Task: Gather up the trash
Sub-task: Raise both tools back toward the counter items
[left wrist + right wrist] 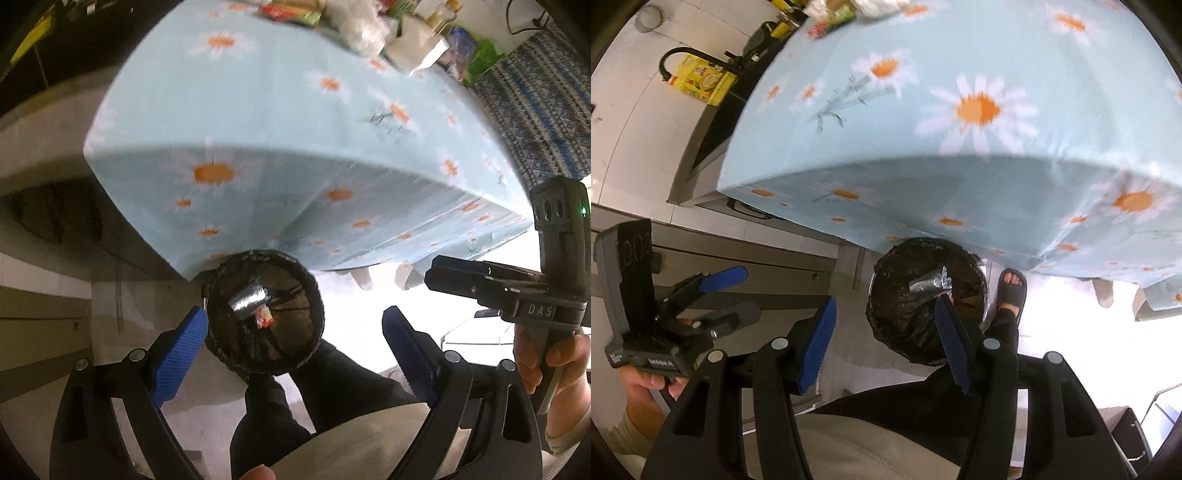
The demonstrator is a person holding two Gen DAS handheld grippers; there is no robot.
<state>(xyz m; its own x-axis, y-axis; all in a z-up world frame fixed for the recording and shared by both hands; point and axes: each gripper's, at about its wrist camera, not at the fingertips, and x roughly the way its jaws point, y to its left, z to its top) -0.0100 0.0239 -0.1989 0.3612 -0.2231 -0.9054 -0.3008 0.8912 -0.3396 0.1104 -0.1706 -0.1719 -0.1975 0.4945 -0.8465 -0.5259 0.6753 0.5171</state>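
Tabletop (280,110): covered by a light blue cloth printed with white and orange daisies; the cloth hangs over the near edge and corner. Lies ahead of and below both hand-held grippers.
On it, at the far end, well beyond the left hand-held gripper (295,354): a blurred pile of wrappers and packets (369,26), white, green and red; single items cannot be told apart.
Near part of the cloth: bare.
Floor (624,122): pale tiles. On it, directly beneath the right hand-held gripper (882,339), at the tabletop's near edge: a round bin lined with a black bag (905,314), a silver wrapper (929,282) inside. Beside the bin: a person's foot in a dark slide sandal (1012,291).
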